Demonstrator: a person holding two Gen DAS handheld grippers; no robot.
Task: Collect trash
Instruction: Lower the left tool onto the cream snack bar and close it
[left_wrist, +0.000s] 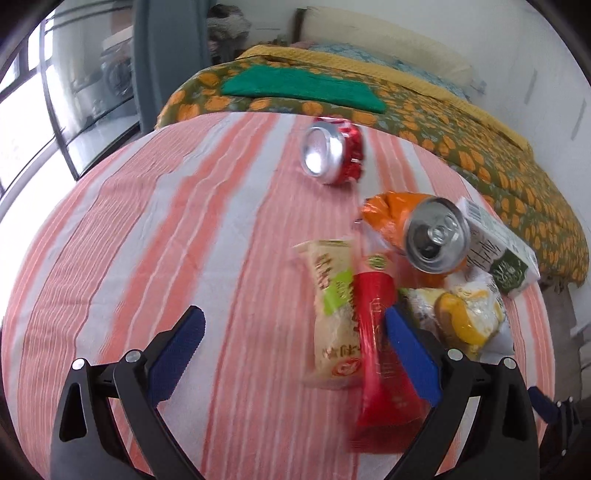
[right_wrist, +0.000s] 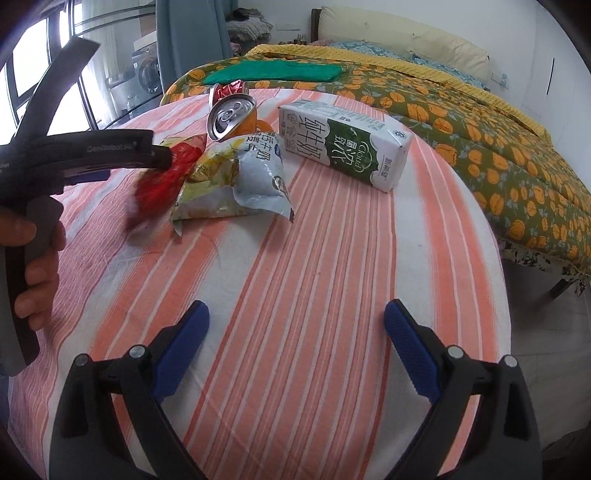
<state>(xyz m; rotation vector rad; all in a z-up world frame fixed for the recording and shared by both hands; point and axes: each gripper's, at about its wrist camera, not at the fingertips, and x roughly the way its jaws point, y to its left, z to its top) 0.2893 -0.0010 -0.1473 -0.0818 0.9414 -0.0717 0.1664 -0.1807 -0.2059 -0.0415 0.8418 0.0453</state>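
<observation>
Trash lies on a round table under a striped orange and white cloth (left_wrist: 147, 221). My left gripper (left_wrist: 295, 332) is open just above a cream snack wrapper (left_wrist: 332, 306) and a red wrapper (left_wrist: 380, 350), which lies against its right finger. Beyond them are a crushed red can (left_wrist: 332, 151), an orange can (left_wrist: 432, 236), a crumpled snack bag (left_wrist: 469, 317) and a green and white milk carton (left_wrist: 498, 251). My right gripper (right_wrist: 295, 332) is open over bare cloth, with the carton (right_wrist: 347, 144) and the bag (right_wrist: 236, 177) well ahead of it.
A person's hand (right_wrist: 37, 266) holds the left gripper, whose black finger (right_wrist: 110, 147) reaches in from the left of the right wrist view. A bed with an orange floral cover (right_wrist: 480, 129) and a green cloth (left_wrist: 303, 88) stands behind the table. Windows are at the left.
</observation>
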